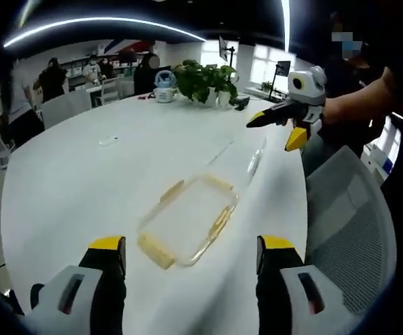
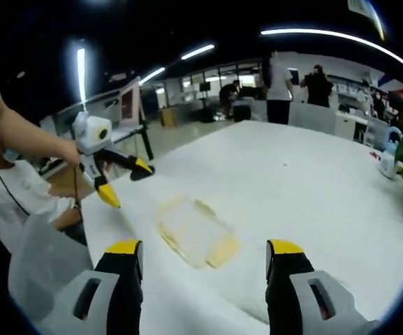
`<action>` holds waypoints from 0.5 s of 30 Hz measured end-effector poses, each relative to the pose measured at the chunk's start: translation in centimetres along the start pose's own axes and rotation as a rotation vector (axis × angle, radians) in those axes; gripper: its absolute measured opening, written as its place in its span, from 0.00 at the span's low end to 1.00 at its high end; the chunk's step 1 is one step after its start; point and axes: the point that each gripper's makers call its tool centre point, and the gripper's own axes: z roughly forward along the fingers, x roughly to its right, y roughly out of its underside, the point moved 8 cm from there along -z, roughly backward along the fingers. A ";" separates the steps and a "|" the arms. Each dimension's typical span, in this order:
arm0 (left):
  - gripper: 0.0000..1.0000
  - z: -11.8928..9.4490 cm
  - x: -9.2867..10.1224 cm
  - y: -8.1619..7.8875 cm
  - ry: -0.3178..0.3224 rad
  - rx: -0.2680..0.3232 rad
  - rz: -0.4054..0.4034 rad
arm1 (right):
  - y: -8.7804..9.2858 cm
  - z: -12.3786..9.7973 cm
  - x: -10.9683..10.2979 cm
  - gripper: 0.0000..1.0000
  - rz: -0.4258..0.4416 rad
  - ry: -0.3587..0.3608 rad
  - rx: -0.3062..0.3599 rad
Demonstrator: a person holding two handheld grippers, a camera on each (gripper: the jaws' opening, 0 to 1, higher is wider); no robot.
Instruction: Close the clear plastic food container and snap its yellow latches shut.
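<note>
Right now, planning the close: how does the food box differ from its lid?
The box has yellow latches; the lid looks plain and clear. The box lies nearer the left claw, the lid just beyond it. Both lie flat on the white table.

Container (image 1: 187, 222): clear walls nearly lost against the table (image 1: 82, 174); we cannot tell whether its lid is on or its latches (image 1: 156, 251) are shut. In the right gripper view the container (image 2: 195, 241) is a blur. Small flat item (image 1: 108, 141) toward the table's far edge: too small to name. Left gripper (image 1: 191, 255) and right gripper (image 2: 204, 259): bodies cut off by the bottom edge.
</note>
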 end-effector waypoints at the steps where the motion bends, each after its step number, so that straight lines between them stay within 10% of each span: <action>1: 0.77 0.0 0.0 0.0 0.001 -0.004 0.004 | 0.0 0.1 0.0 0.72 -0.003 0.000 -0.001; 15: 0.75 0.7 -0.8 -0.1 0.031 -0.045 0.046 | -0.2 1.1 -0.1 0.71 -0.060 -0.027 -0.041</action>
